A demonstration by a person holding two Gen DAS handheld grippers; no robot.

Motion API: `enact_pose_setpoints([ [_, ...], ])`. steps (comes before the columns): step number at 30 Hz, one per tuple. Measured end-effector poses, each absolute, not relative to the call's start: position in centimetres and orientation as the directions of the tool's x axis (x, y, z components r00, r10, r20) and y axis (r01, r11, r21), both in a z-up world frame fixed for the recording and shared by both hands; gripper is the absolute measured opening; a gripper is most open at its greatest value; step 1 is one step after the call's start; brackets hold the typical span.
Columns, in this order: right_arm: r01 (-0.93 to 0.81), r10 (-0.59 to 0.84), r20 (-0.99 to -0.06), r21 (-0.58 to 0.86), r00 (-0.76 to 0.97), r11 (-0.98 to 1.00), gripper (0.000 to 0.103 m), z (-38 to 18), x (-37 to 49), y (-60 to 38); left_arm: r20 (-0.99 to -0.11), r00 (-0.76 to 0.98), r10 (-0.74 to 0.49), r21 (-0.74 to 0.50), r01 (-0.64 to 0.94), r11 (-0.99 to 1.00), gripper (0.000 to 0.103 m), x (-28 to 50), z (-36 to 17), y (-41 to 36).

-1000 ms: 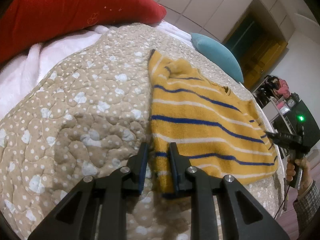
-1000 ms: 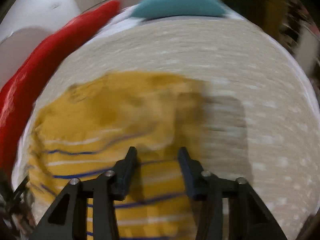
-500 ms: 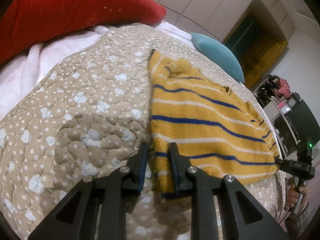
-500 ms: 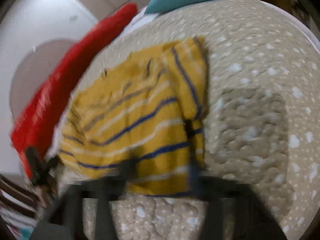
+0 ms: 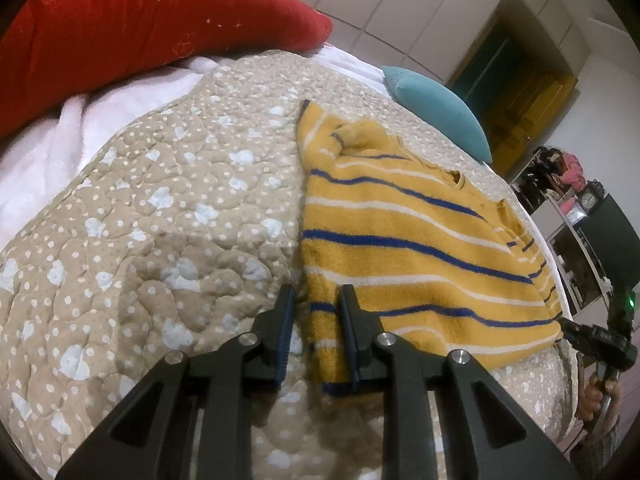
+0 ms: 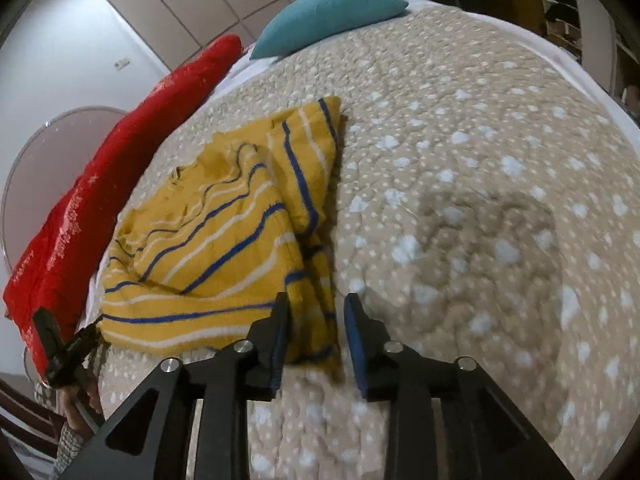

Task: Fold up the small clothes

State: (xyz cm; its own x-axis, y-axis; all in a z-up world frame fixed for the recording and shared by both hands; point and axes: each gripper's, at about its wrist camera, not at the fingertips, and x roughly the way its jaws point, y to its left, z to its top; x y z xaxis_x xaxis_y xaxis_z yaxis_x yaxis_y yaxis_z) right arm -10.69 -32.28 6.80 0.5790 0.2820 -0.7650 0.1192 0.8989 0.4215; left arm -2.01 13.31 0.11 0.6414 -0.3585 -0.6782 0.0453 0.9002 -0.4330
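A yellow sweater (image 5: 400,248) with blue and white stripes lies flat on a beige quilt (image 5: 160,220), its far sleeve folded in. My left gripper (image 5: 316,304) sits at the sweater's near left hem corner, jaws narrow and shut on that corner. In the right wrist view the sweater (image 6: 208,248) spreads to the left, with its near hem corner between the jaws of my right gripper (image 6: 316,312). These jaws are opening; the cloth lies by the left finger with a gap to the right pad. The left wrist view also shows the right gripper (image 5: 600,340), hand-held at the bed's edge.
A red pillow (image 5: 140,20) and a white blanket (image 5: 100,120) lie at the head of the bed, with a teal pillow (image 5: 436,112) beyond the sweater. Cluttered shelves (image 5: 568,184) stand past the bed. The quilt (image 6: 480,160) stretches bare to the right of the sweater.
The right gripper has moved from over the sweater to its near hem corner, and its view has sharpened. In the left wrist view it sank toward the lower right. The left gripper stayed put.
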Motion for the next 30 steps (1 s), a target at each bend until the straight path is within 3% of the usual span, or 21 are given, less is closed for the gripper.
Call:
enact_pose_setpoints([
  [5, 0.132, 0.201, -0.76, 0.352, 0.618, 0.927, 0.033, 7.8, -14.6, -33.4, -0.702, 0.651, -0.288, -0.365, 0.019, 0.931, 0.026, -3.1, 0.5, 12.6],
  [11, 0.142, 0.157, -0.751, 0.318, 0.641, 0.938, 0.042, 8.5, -17.5, -34.1, -0.781, 0.619, -0.087, -0.182, -0.092, 0.979, 0.041, -6.0, 3.0, 9.6],
  [13, 0.132, 0.155, -0.745, 0.311, 0.649, 0.941, 0.044, 8.7, -18.0, -33.7, -0.788, 0.607, -0.102, -0.203, -0.1, 0.974, 0.059, -7.3, 3.9, 9.1],
  [15, 0.119, 0.155, -0.736, 0.306, 0.659, 0.945, 0.047, 8.9, -18.3, -33.0, -0.772, 0.618, -0.148, -0.25, -0.081, 0.965, 0.065, -8.7, 4.9, 8.4],
  [19, 0.09, 0.162, -0.726, 0.295, 0.668, 0.951, 0.051, 8.9, -19.1, -31.4, -0.748, 0.661, -0.057, -0.154, -0.09, 0.984, 0.078, -11.7, 6.9, 5.8],
  [30, 0.053, 0.164, -0.745, 0.259, 0.647, 0.964, 0.057, 7.4, -20.3, -28.6, -0.777, 0.63, 0.008, -0.062, -0.09, 0.994, 0.086, -14.2, 6.6, 2.2],
])
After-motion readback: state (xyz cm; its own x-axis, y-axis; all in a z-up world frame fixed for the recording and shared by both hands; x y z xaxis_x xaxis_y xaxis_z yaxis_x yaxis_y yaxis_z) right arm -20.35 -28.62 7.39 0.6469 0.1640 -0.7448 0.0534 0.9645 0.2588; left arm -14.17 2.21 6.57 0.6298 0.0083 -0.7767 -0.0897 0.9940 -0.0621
